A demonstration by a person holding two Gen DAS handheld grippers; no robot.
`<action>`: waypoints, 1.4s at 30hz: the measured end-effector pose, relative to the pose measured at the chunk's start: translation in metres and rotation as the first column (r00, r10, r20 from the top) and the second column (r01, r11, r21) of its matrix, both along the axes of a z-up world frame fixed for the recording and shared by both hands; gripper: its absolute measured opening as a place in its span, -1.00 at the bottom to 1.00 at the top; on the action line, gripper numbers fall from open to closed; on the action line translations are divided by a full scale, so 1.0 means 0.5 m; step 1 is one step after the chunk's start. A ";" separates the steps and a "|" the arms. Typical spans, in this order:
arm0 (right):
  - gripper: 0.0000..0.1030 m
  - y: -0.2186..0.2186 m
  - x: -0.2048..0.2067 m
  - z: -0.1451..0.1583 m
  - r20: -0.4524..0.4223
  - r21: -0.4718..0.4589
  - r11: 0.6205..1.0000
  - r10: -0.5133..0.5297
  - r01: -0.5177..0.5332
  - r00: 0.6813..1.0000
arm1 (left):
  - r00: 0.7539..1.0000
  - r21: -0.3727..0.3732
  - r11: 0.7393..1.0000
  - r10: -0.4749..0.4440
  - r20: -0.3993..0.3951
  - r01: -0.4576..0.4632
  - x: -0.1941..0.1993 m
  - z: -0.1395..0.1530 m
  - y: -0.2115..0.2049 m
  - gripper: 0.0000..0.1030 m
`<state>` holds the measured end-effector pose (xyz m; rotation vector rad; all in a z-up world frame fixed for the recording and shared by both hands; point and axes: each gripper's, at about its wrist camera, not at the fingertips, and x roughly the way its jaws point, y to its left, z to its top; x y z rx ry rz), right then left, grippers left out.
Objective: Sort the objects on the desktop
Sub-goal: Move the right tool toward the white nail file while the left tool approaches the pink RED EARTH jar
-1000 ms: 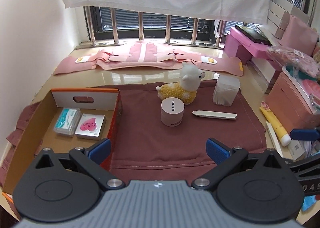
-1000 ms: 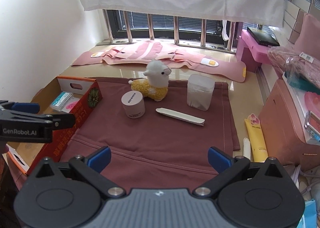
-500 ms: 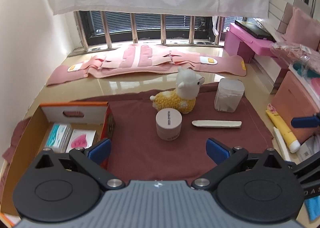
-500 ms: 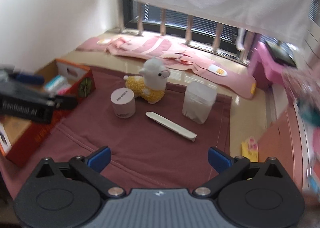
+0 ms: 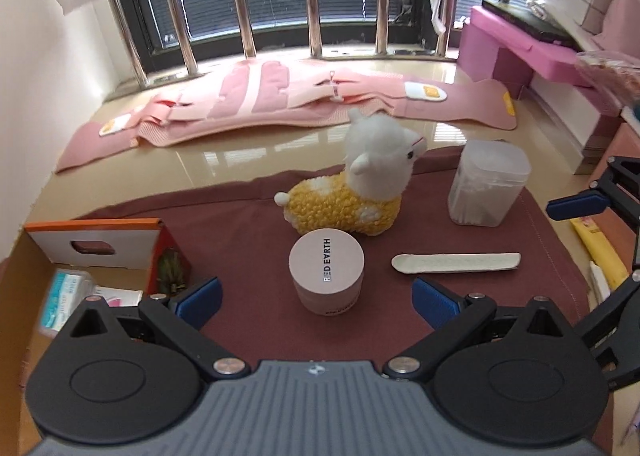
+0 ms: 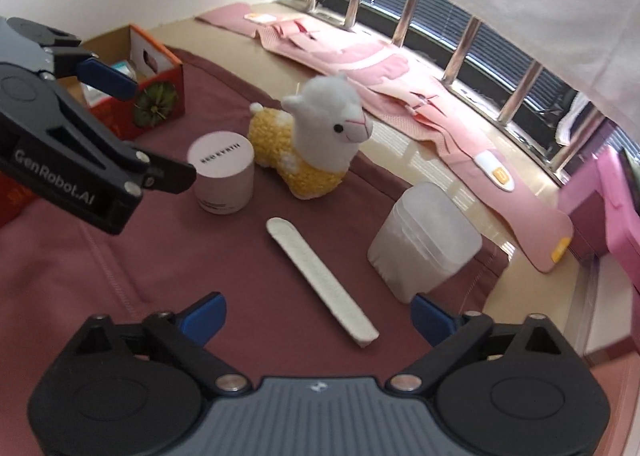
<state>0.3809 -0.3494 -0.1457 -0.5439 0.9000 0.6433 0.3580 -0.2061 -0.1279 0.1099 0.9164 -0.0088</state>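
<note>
Jar [image 5: 327, 275] sits upright on the maroon cloth [image 5: 248, 320], dead ahead of the left gripper [image 5: 316, 298], whose blue pads are spread wide with nothing between them. Just behind the jar lies the alpaca [image 5: 356, 191], near enough that I can't tell if they touch. The box [image 5: 96, 240] with two packets already inside stands to the left. The right gripper [image 6: 318, 314] is spread and empty too, lined up over the nail file [image 6: 320, 280], with the swab tub [image 6: 424, 246] just beside its right pad. To my eye the left one should drop low, straddle the jar at mid-height and close squarely, so it neither tips nor drags the toy. The flat file looks harder: a pad could skid off it.
</note>
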 end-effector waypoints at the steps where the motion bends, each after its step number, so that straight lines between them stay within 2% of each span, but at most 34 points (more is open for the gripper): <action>1: 0.85 0.002 0.011 -0.009 -0.005 -0.007 1.000 0.008 -0.008 1.000 | 1.000 0.005 1.000 0.001 -0.005 -0.001 0.008 -0.009 -0.001 1.00; 13: 0.84 0.018 0.070 -0.070 -0.059 -0.038 0.994 0.103 -0.105 0.993 | 0.999 0.021 1.000 0.012 -0.033 -0.011 0.065 -0.063 0.002 1.00; 29: 0.82 0.014 0.100 -0.088 -0.097 0.029 0.998 0.066 -0.063 0.993 | 0.999 -0.017 1.000 0.023 -0.039 -0.024 0.091 -0.090 0.014 1.00; 31: 0.51 0.014 0.101 -0.089 -0.098 0.030 0.997 0.069 -0.066 0.993 | 0.999 -0.018 1.000 0.021 -0.036 -0.022 0.092 -0.092 0.014 1.00; 32: 0.46 0.014 0.103 -0.090 -0.102 0.030 0.998 0.067 -0.064 0.993 | 0.999 -0.019 1.000 0.021 -0.036 -0.021 0.093 -0.093 0.014 1.00; 36: 0.46 0.012 0.106 -0.094 -0.110 0.030 0.998 0.065 -0.062 0.992 | 0.999 -0.025 1.000 0.016 -0.036 -0.017 0.095 -0.097 0.014 1.00; 40: 0.36 0.013 0.105 -0.096 -0.118 0.027 0.997 0.079 -0.076 0.990 | 0.999 -0.022 1.000 0.014 -0.034 -0.015 0.097 -0.102 0.011 1.00; 42: 0.34 0.015 0.103 -0.096 -0.117 0.025 0.996 0.087 -0.084 0.989 | 0.999 -0.024 1.000 0.013 -0.032 -0.014 0.097 -0.103 0.010 0.93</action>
